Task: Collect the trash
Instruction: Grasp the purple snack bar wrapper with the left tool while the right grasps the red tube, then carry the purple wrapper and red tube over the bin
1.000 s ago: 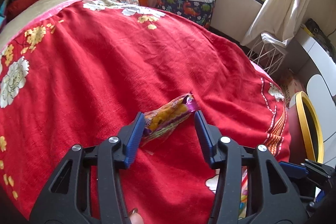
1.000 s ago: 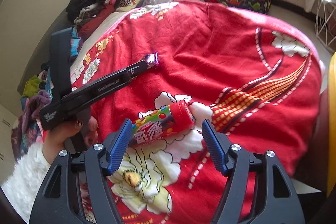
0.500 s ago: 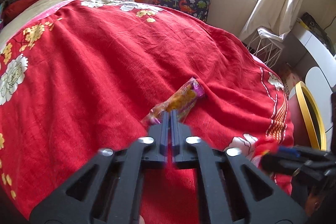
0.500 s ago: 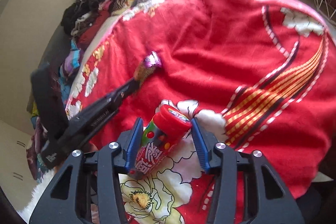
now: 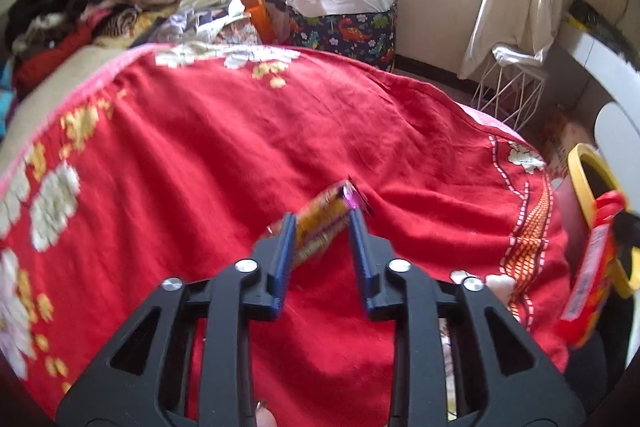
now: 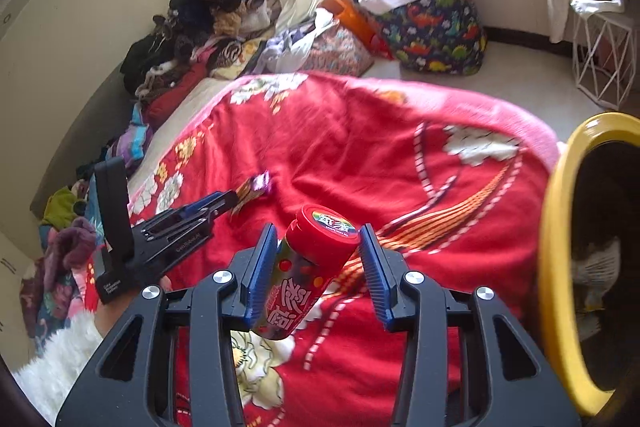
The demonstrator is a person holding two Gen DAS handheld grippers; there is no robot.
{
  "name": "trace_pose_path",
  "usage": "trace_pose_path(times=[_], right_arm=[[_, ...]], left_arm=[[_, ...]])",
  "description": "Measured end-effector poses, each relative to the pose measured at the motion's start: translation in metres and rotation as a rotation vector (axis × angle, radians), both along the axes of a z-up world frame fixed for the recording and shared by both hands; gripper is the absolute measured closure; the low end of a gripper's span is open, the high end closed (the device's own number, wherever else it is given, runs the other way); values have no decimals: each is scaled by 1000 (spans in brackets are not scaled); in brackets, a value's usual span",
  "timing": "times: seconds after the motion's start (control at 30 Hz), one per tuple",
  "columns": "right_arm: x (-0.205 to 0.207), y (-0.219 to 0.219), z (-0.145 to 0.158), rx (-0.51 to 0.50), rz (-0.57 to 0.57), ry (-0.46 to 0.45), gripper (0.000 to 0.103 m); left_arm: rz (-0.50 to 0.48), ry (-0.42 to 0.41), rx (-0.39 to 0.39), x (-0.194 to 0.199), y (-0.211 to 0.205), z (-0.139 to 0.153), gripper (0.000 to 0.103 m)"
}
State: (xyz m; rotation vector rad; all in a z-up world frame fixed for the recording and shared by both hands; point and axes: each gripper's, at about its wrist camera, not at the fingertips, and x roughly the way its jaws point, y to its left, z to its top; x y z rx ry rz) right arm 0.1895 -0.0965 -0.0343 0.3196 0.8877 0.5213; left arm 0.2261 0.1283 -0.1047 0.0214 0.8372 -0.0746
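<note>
My left gripper is closed on an orange and purple snack wrapper, held just above the red bedspread. The wrapper also shows in the right wrist view, pinched at the left gripper's tips. My right gripper is shut on a red candy tube with a red cap, lifted off the bedspread and near the yellow-rimmed bin. The tube appears at the right edge of the left wrist view.
The yellow-rimmed bin stands by the bed's right side. A dinosaur-print bag full of laundry and a white wire basket stand on the floor beyond the bed. Clothes are piled at the bed's far left.
The left gripper closed on the wrapper and raised it off the bedspread. The right gripper closed on the candy tube, lifted it and moved right toward the yellow bin.
</note>
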Motion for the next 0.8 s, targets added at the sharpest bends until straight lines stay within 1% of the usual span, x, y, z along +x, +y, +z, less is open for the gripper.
trace_pose_path(times=[0.03, 0.07, 0.17, 0.23, 0.3, 0.33, 0.37, 0.4, 0.47, 0.57, 0.7, 0.8], right_arm=[[-2, -8, 3, -1, -13, -12, 63], [-3, -16, 6, -2, -25, -24, 63], [-5, -36, 14, -1, -71, -46, 63], [-4, -52, 19, 7, -105, -56, 63], [-5, -66, 24, 3, -137, -70, 63], [-5, -75, 26, -2, -155, -82, 63], [-6, -83, 28, -5, -173, -89, 63], [-7, -93, 29, -9, -194, -97, 63], [-8, -106, 30, -23, -222, -109, 63], [-9, -129, 29, -41, -272, -120, 63], [-12, -160, 23, -71, -338, -123, 63], [-16, -180, 18, -68, -379, -113, 63]], left_arm=[[-4, 8, 19, 4, 0, -1, 58], [-15, 28, 30, 9, -1, -4, 52], [-36, 122, 82, 25, -3, -24, 51], [-32, 152, 91, 28, -2, -34, 51], [-23, 148, 80, 27, -2, -37, 63], [-18, 145, 75, 27, -3, -36, 79], [-10, 140, 72, 26, -6, -35, 92], [-3, 137, 65, 25, -9, -32, 97], [5, 134, 52, 22, -16, -28, 99], [-24, 122, 8, 18, -34, -21, 99], [-106, 99, -24, 12, -74, -7, 99], [-170, 82, -38, 8, -107, 2, 99]])
